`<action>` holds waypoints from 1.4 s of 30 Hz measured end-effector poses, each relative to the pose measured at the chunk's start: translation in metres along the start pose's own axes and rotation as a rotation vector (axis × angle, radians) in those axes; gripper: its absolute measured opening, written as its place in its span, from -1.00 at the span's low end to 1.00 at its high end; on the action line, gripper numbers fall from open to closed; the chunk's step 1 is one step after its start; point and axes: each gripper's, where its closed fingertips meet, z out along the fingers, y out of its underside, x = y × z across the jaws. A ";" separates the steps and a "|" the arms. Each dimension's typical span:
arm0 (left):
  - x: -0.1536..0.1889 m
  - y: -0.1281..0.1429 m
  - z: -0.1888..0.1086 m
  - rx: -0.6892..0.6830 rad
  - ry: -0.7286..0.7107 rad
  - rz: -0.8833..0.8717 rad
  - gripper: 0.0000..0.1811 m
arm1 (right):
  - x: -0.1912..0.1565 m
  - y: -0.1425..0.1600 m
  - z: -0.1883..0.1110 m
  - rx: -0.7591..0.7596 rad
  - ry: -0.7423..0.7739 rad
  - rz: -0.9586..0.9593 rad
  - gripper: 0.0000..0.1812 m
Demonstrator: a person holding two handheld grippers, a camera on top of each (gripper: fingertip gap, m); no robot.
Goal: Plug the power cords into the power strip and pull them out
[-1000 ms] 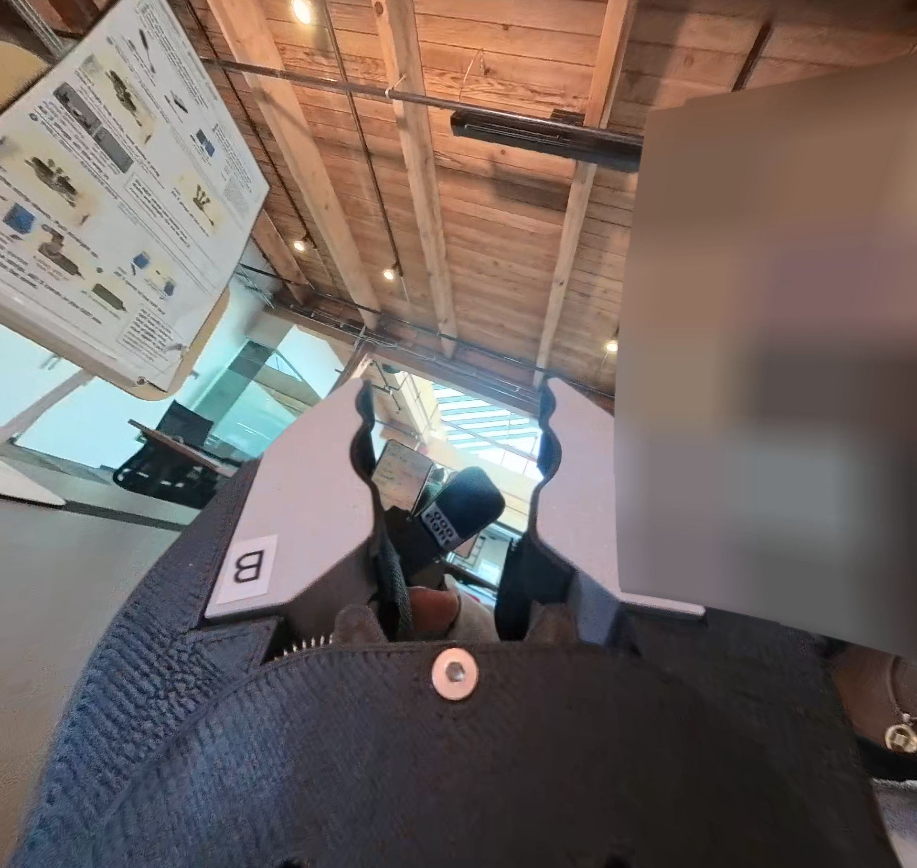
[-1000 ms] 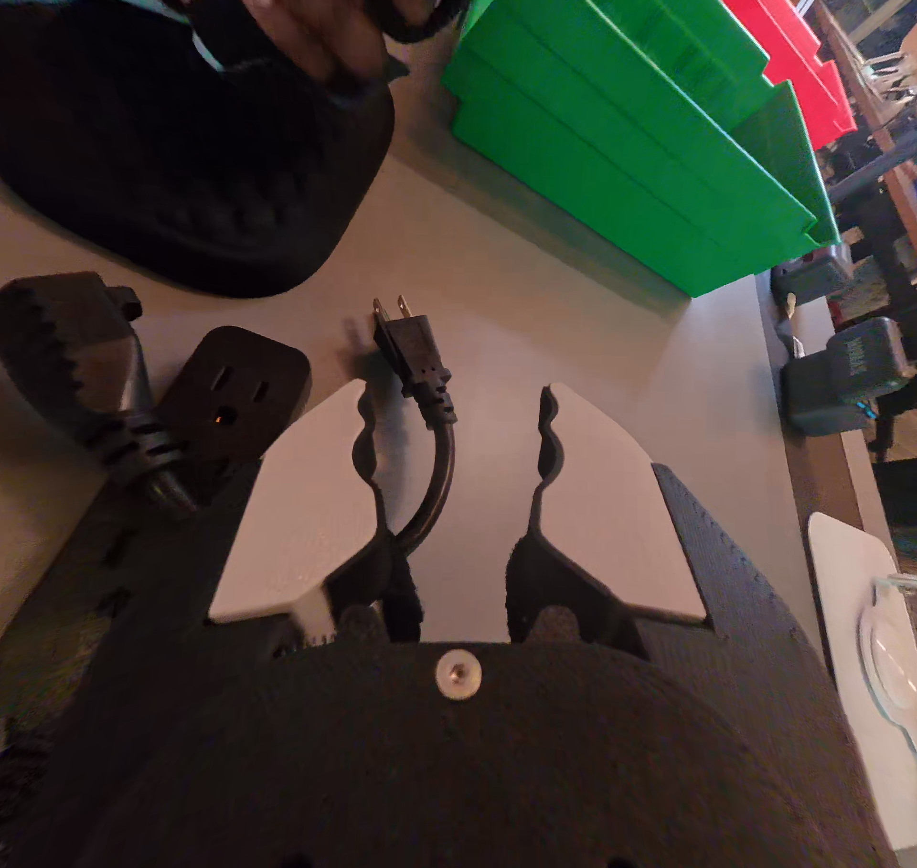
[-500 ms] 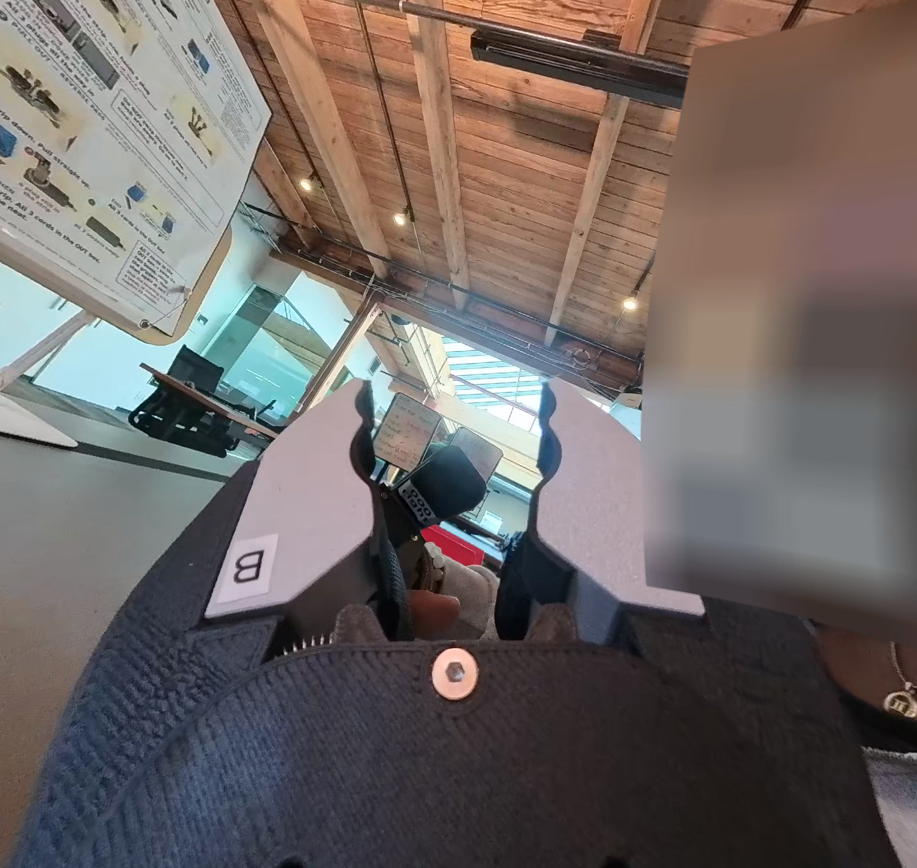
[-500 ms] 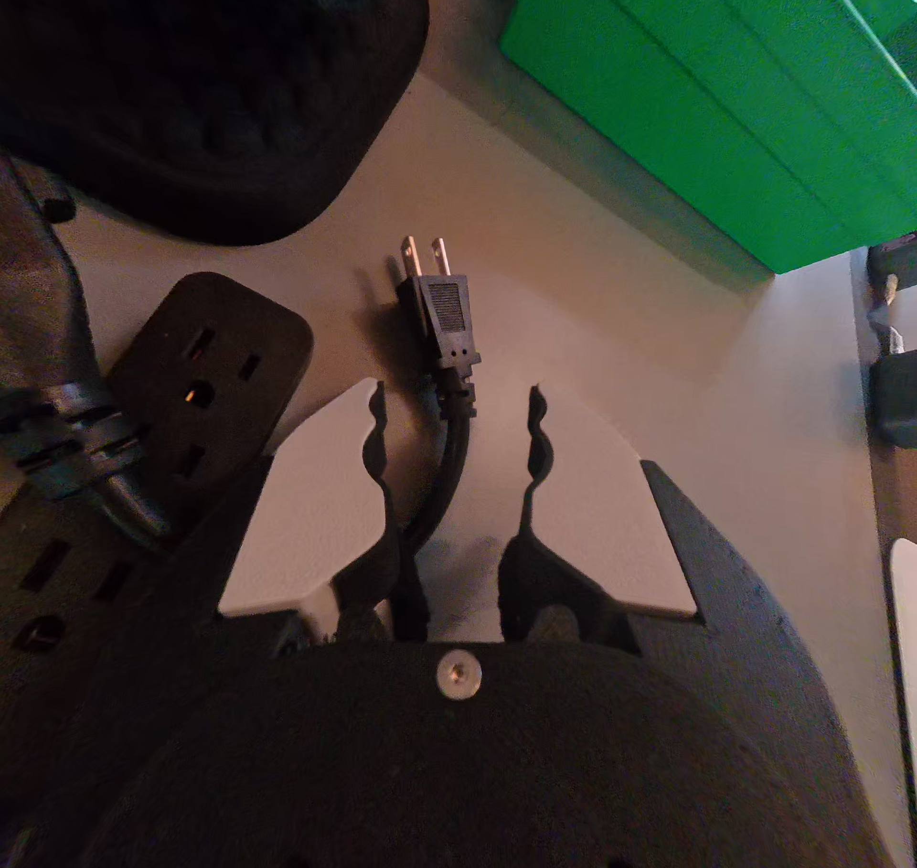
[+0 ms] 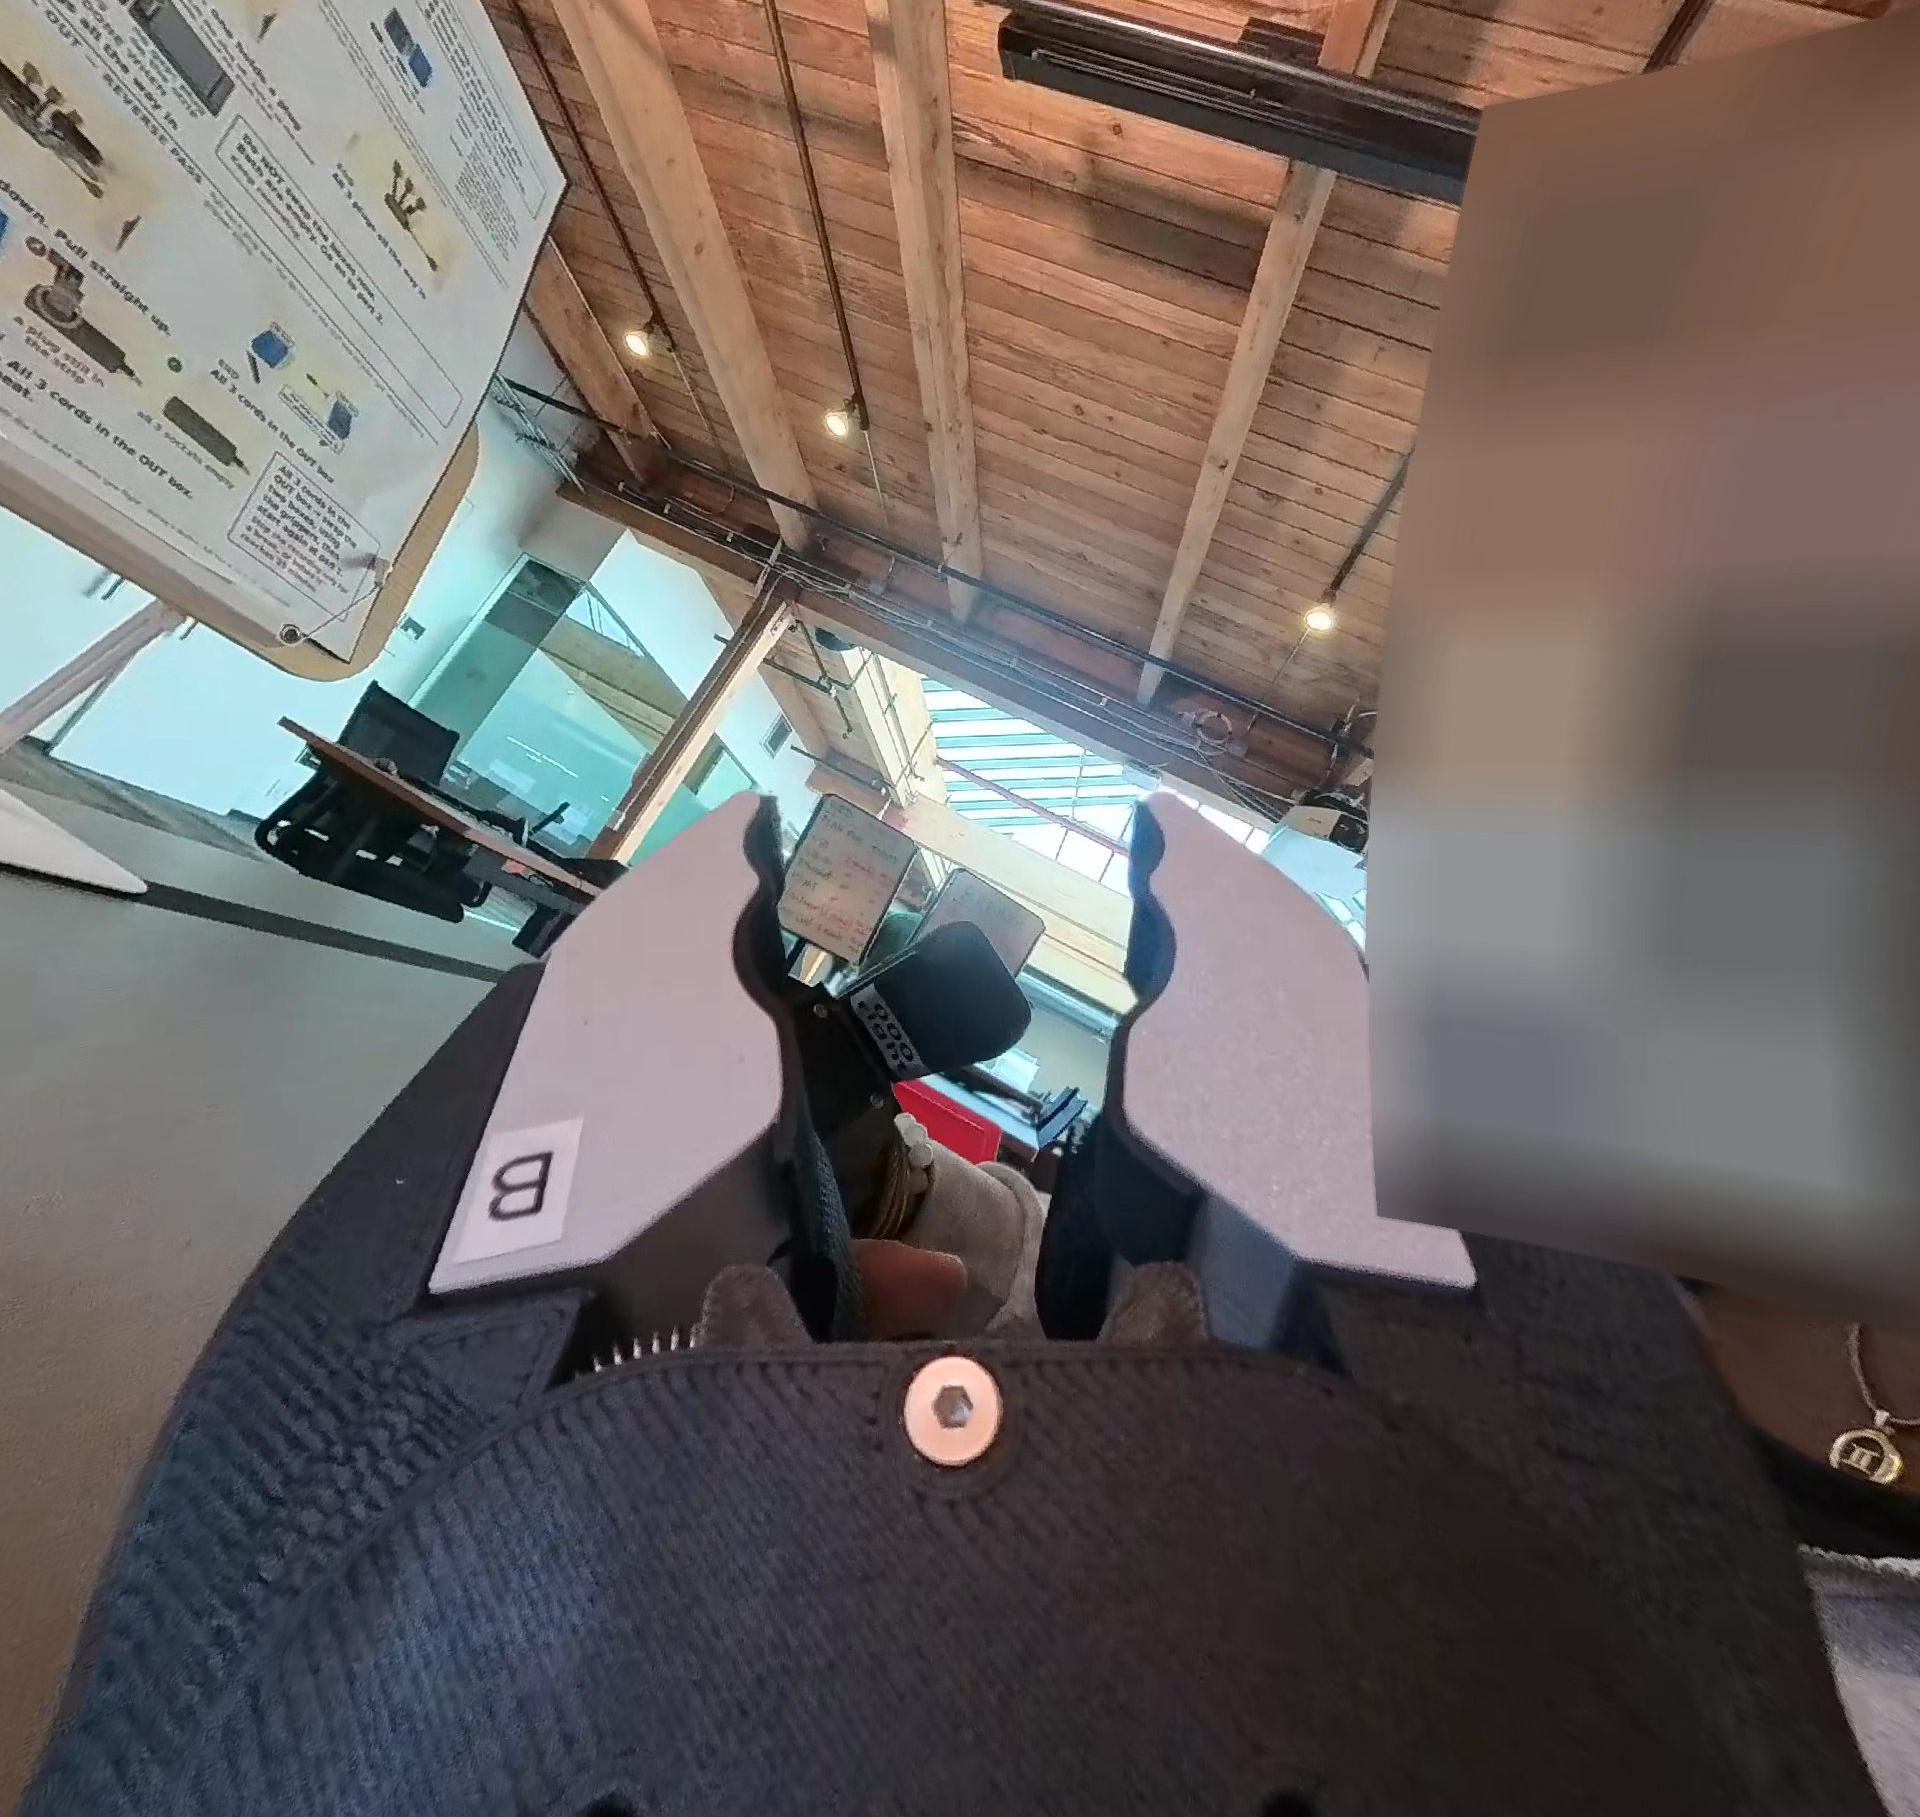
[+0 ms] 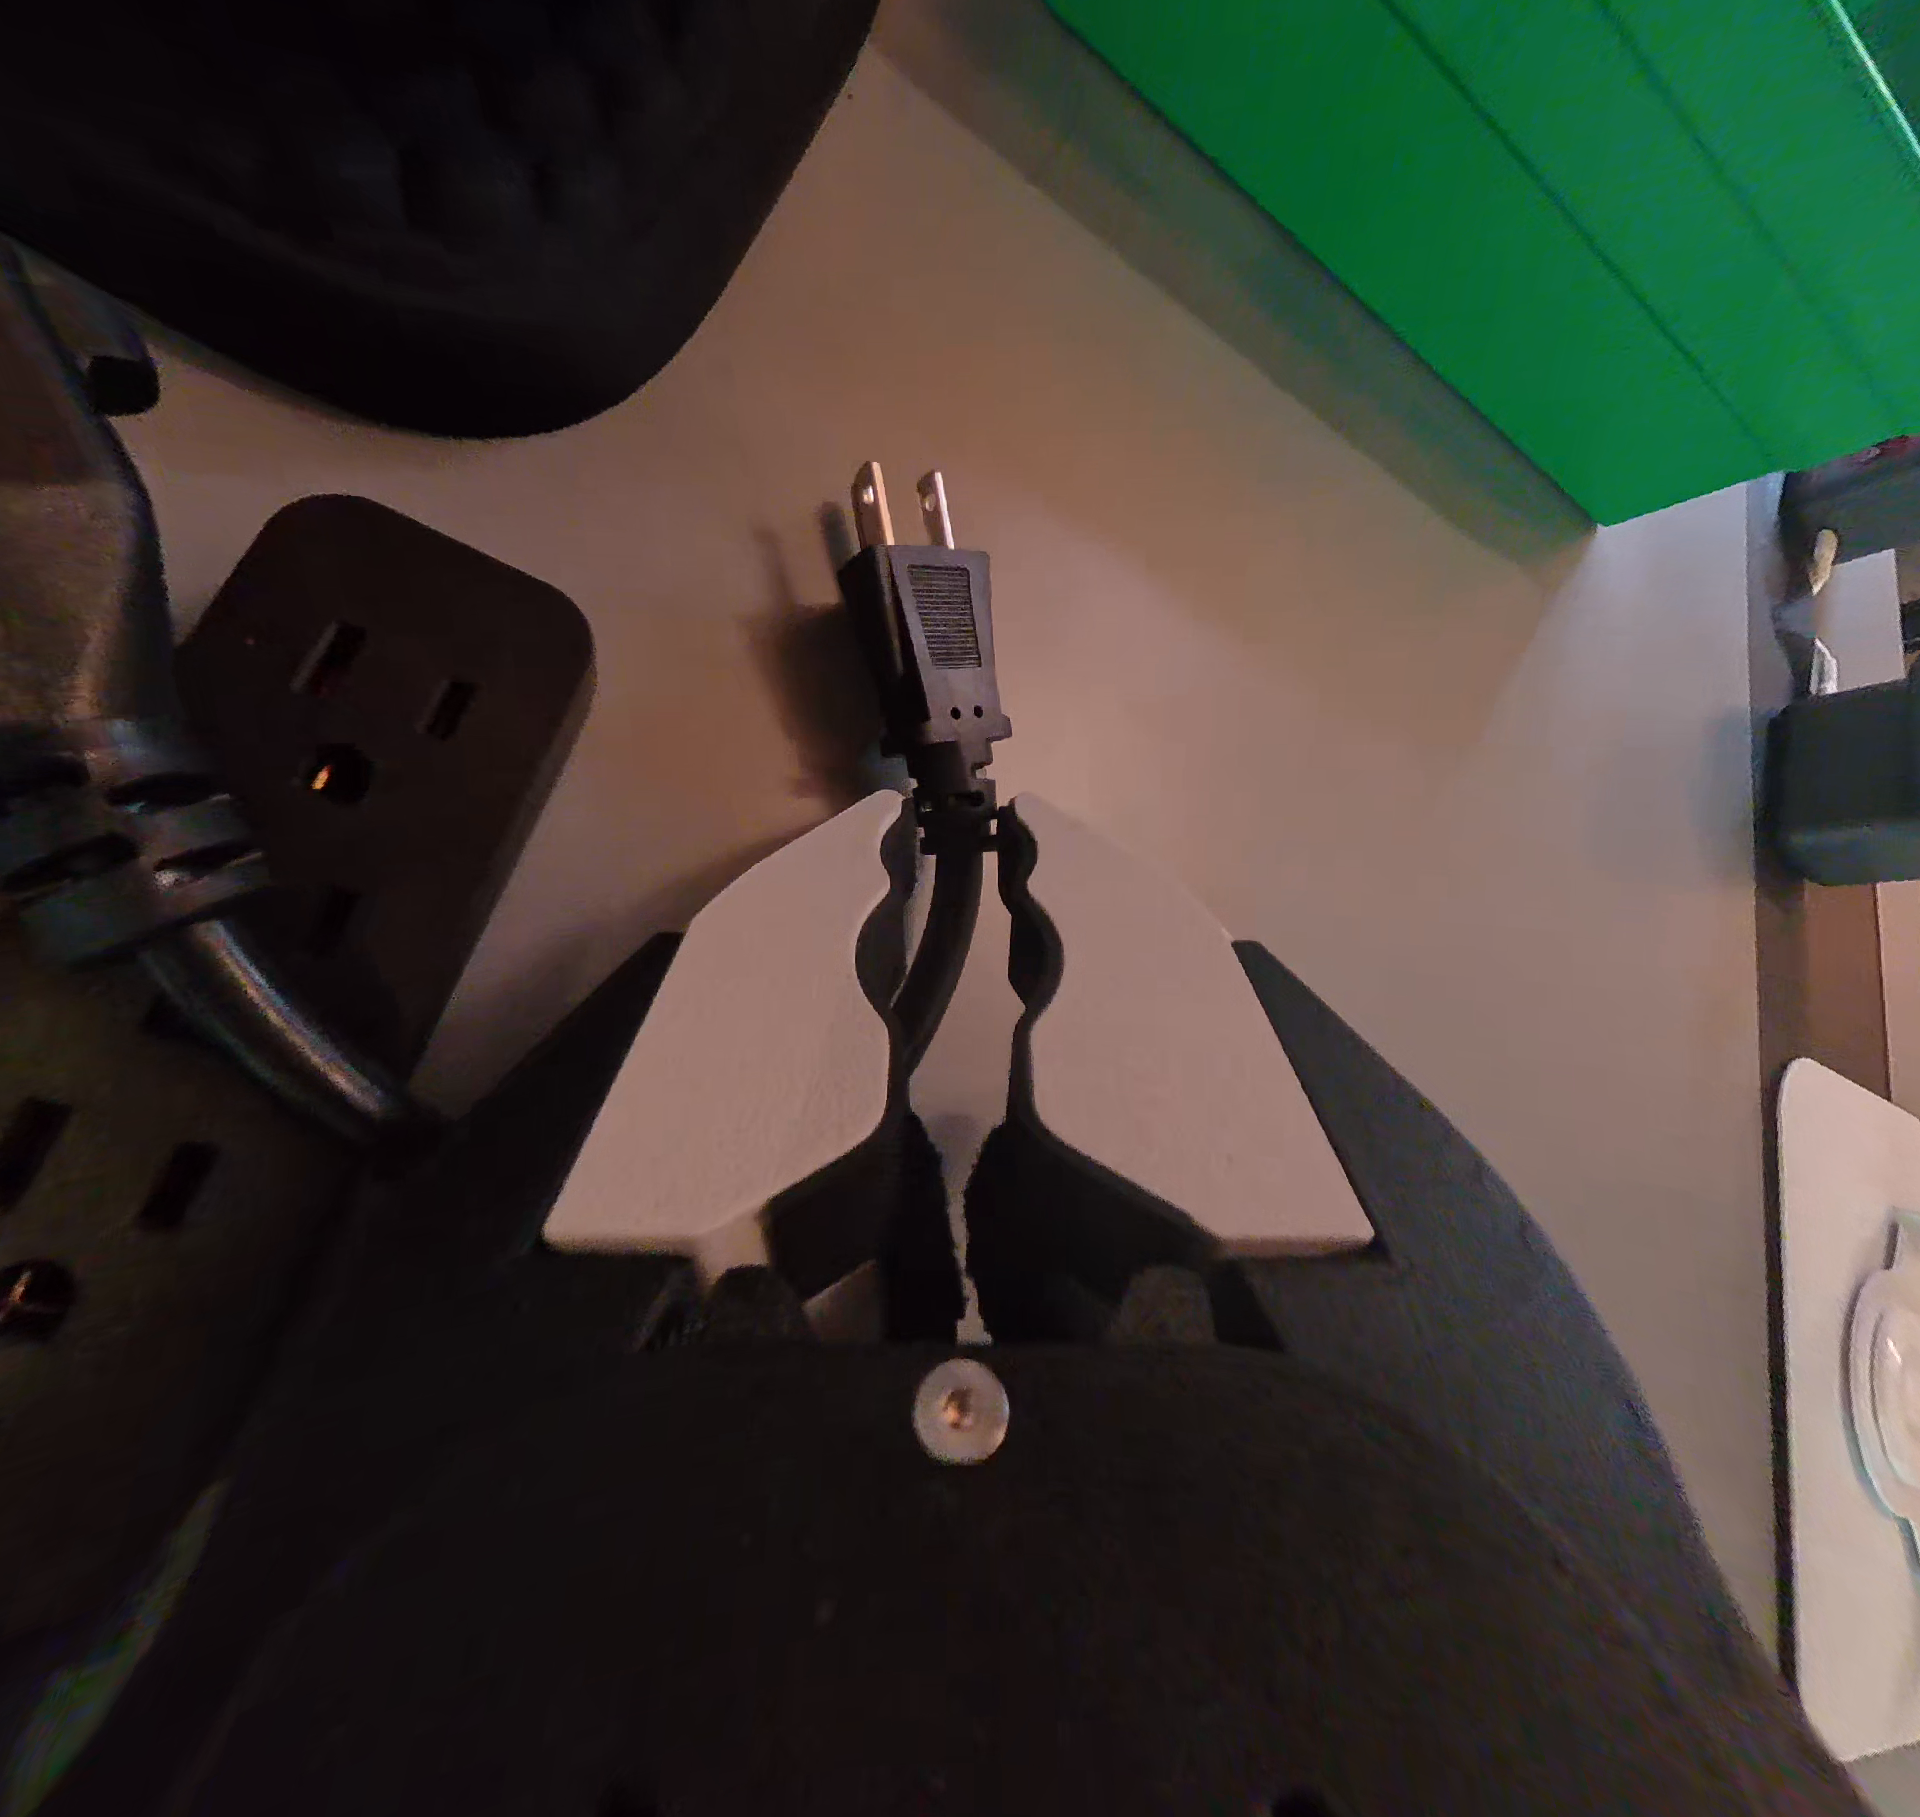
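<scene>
At far left in my right wrist view, a black rectangular power strip [image 6: 384, 687] lies on the pale grey table [image 6: 1195, 624], with a thick black angled plug [image 6: 83, 624] already seated in it. Just right of the strip, my right gripper [image 6: 956, 822] is clamped on the black rubber cord [image 6: 940, 926] directly behind its flat black two-prong plug [image 6: 935, 624], prongs pointing away, apart from the strip. Further right stand bright green plastic bins [image 6: 1507, 209]. My left gripper [image 5: 951, 832] points up at a wooden plank ceiling [image 5: 1039, 261], fingers spread wide, grasping nothing.
</scene>
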 end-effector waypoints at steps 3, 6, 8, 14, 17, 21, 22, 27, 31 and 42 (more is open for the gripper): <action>0.001 0.001 0.000 -0.009 0.003 0.006 -0.30 | -0.001 0.000 -0.001 0.008 -0.001 -0.020 -0.79; 0.000 0.002 0.000 -0.018 0.001 0.007 -0.30 | 0.000 -0.001 -0.003 -0.019 -0.038 0.001 -0.49; 0.000 0.003 0.001 -0.025 0.000 0.009 -0.30 | -0.001 -0.004 -0.004 -0.034 -0.125 0.060 -0.35; -0.002 0.007 0.001 -0.041 -0.013 0.013 -0.30 | 0.007 -0.014 0.003 -0.022 -0.369 0.337 -0.26; -0.002 0.007 0.001 -0.043 -0.014 0.001 -0.30 | -0.003 -0.018 0.010 -0.012 -0.428 0.352 -0.26; -0.002 0.007 0.000 -0.039 -0.013 -0.005 -0.30 | -0.015 -0.016 0.020 -0.033 -0.441 0.269 -0.39; -0.002 0.006 0.000 -0.037 -0.014 -0.005 -0.30 | -0.016 -0.017 0.021 -0.021 -0.438 0.254 -0.57; -0.003 0.006 0.000 -0.035 -0.017 -0.016 -0.30 | 0.002 -0.026 0.005 0.023 -0.348 0.210 -0.71; -0.003 0.006 0.000 -0.038 -0.015 -0.013 -0.30 | 0.041 -0.046 -0.044 0.109 -0.164 0.187 -0.71; -0.007 0.013 0.001 -0.075 -0.040 0.012 -0.30 | 0.157 -0.021 -0.311 -0.012 0.818 0.234 -0.72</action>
